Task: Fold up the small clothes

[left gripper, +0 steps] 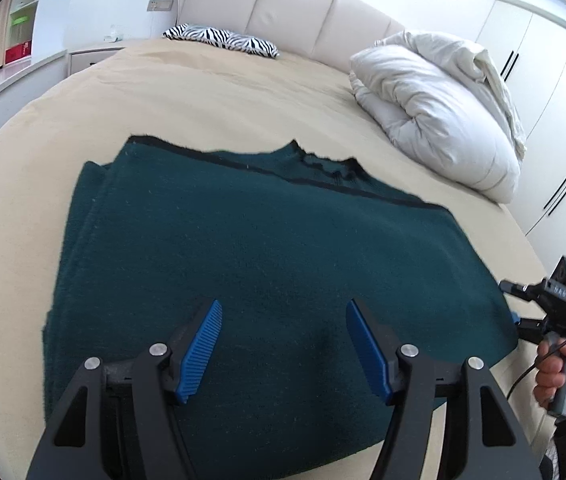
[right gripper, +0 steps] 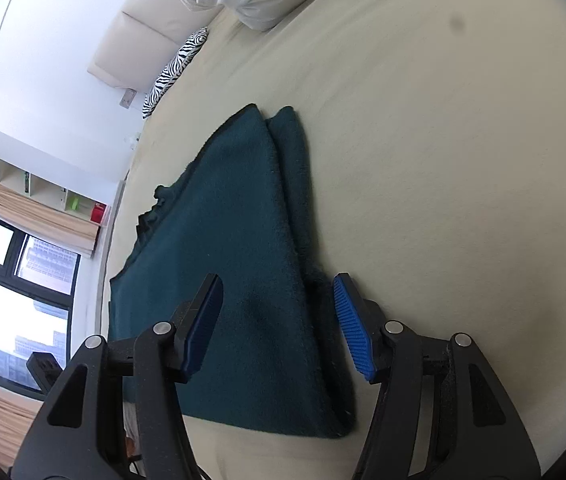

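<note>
A dark teal knit garment (left gripper: 267, 256) lies folded flat on the beige bed (left gripper: 203, 92); its collar points toward the headboard. My left gripper (left gripper: 283, 320) is open and empty, hovering just above the garment's near part. My right gripper (right gripper: 277, 300) is open, its jaws standing on either side of the garment's (right gripper: 239, 264) folded right-hand edge, with cloth between them. In the left wrist view the right gripper (left gripper: 517, 306) sits at the garment's right edge, held by a hand (left gripper: 563, 376).
A white rolled duvet (left gripper: 439, 108) lies at the bed's far right. A zebra-print pillow (left gripper: 223, 40) rests by the cream headboard (left gripper: 283, 12). White wardrobes (left gripper: 555, 100) stand to the right; shelves and a window (right gripper: 15, 288) are on the left.
</note>
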The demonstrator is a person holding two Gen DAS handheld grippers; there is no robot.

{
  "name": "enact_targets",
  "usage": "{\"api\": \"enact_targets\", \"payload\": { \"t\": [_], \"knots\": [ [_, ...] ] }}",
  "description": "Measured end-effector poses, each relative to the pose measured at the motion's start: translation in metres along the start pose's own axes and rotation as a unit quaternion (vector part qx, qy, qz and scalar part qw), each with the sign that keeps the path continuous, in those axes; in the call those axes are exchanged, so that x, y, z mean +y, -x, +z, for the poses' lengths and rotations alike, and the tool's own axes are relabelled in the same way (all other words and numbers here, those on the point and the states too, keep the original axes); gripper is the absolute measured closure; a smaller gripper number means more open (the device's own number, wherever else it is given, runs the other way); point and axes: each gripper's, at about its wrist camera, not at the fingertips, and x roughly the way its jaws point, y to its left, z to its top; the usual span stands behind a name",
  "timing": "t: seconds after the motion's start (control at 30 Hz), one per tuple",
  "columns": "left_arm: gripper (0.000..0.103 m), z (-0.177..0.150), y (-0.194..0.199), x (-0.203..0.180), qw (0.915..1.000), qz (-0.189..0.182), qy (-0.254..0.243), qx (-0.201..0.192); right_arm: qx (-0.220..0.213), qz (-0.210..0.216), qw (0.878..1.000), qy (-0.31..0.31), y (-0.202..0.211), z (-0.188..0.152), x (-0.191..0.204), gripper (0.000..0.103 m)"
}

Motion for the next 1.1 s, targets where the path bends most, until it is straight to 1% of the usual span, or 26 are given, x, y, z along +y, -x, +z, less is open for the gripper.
{"api": "enact_targets", "payload": {
  "t": [0.03, 0.17, 0.3, 0.33, 0.4, 0.5, 0.53, 0.6, 0.67, 0.77, 0.87, 1.0, 1.1],
  "knots": [
    [0.036, -0.002, -0.006, 0.001, 1.0000, 0.005, -0.001, 0.008, 0.005, 0.004, 1.000, -0.009, -0.001, 0.001, -0.001, 0.046],
    [0.035, -0.006, -0.008, 0.001, 1.0000, 0.006, 0.002, 0.004, 0.025, 0.006, 1.000, -0.004, -0.006, 0.002, 0.002, 0.046],
    [0.035, -0.011, -0.013, -0.008, 0.9989, 0.036, -0.029, 0.006, 0.037, 0.028, 0.999, -0.015, -0.010, 0.001, 0.003, 0.049],
    [0.035, -0.011, -0.014, -0.009, 0.9988, 0.039, -0.031, 0.005, 0.037, 0.033, 0.999, -0.018, -0.011, 0.001, 0.003, 0.049],
    [0.035, -0.011, -0.014, -0.005, 0.9991, 0.032, -0.025, 0.004, 0.044, 0.048, 0.998, -0.024, -0.019, 0.000, 0.007, 0.051],
    [0.036, -0.013, -0.014, 0.001, 0.9996, 0.020, -0.018, 0.003, 0.052, 0.042, 0.998, -0.015, -0.029, -0.002, 0.014, 0.058],
    [0.036, -0.013, -0.014, 0.001, 0.9996, 0.019, -0.018, 0.003, 0.052, 0.041, 0.998, -0.015, -0.031, -0.002, 0.015, 0.062],
    [0.036, -0.012, -0.016, 0.002, 0.9997, 0.019, -0.017, 0.004, 0.052, 0.043, 0.997, -0.029, -0.031, -0.002, 0.011, 0.070],
    [0.036, -0.012, -0.016, 0.002, 0.9997, 0.019, -0.016, 0.005, 0.052, 0.042, 0.997, -0.037, -0.033, -0.002, 0.006, 0.082],
    [0.036, -0.012, -0.016, 0.004, 0.9998, 0.012, -0.011, 0.006, 0.049, 0.049, 0.997, -0.044, -0.034, -0.004, 0.003, 0.084],
    [0.036, -0.012, -0.017, 0.006, 0.9999, 0.010, -0.009, 0.008, 0.046, 0.039, 0.997, -0.038, -0.034, -0.004, 0.006, 0.085],
    [0.036, -0.012, -0.017, 0.006, 0.9999, 0.006, -0.006, 0.008, 0.039, 0.006, 0.999, -0.014, -0.034, -0.005, 0.018, 0.089],
    [0.036, -0.011, -0.018, 0.009, 0.9999, -0.005, 0.005, 0.009, 0.033, -0.016, 0.999, -0.001, -0.033, -0.005, 0.025, 0.090]
  ]
}}
